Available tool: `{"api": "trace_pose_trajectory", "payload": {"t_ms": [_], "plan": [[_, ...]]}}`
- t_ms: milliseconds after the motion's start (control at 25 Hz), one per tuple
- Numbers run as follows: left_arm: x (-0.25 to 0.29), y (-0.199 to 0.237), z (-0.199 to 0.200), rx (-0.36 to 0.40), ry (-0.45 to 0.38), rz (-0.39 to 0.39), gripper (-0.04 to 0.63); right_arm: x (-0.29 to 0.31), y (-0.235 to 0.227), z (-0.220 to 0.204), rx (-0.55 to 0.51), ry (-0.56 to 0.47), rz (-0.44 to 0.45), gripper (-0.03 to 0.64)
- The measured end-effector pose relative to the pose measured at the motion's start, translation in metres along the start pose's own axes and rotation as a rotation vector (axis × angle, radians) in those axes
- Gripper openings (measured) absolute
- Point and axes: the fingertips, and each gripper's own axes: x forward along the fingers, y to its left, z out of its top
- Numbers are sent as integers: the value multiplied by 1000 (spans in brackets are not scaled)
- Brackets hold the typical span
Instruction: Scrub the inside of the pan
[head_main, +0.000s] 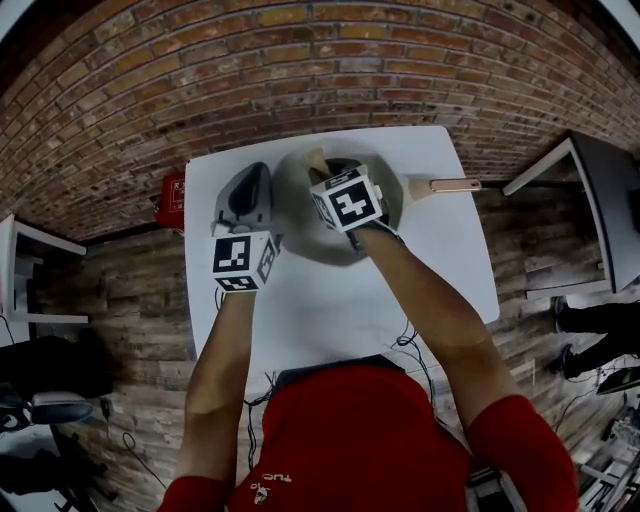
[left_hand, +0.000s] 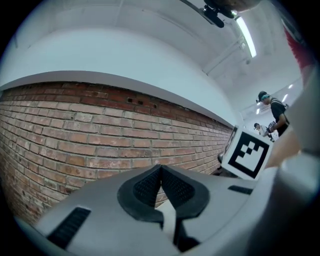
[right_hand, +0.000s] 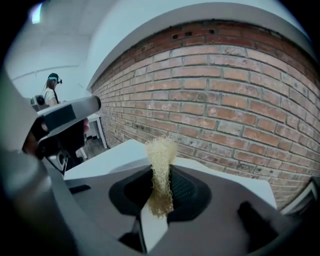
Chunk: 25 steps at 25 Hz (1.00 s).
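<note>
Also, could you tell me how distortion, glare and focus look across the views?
Head view: strong fisheye bows the brick wall, and the pan looks smeared. Left gripper view: the ceiling light glares, with dark corners. Right gripper view: the scrubber is sharp between the jaws.

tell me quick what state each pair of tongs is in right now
Left tongs: shut, nothing between them.
Right tongs: shut on the scrubber.
</note>
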Motion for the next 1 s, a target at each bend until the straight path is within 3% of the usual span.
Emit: {"api": "trace_pose_trajectory", "payload": {"t_ms": [240,600,1000], "plan": [[10,10,-12,-18,12,-14,14,35,3,-20,9,128,6,87],[13,22,-27,-32,35,-14,14,71,10,-39,3,197,15,87],[17,21,-29,-37,35,-29,14,47,-60,-60,29,268,-158,86]]}}
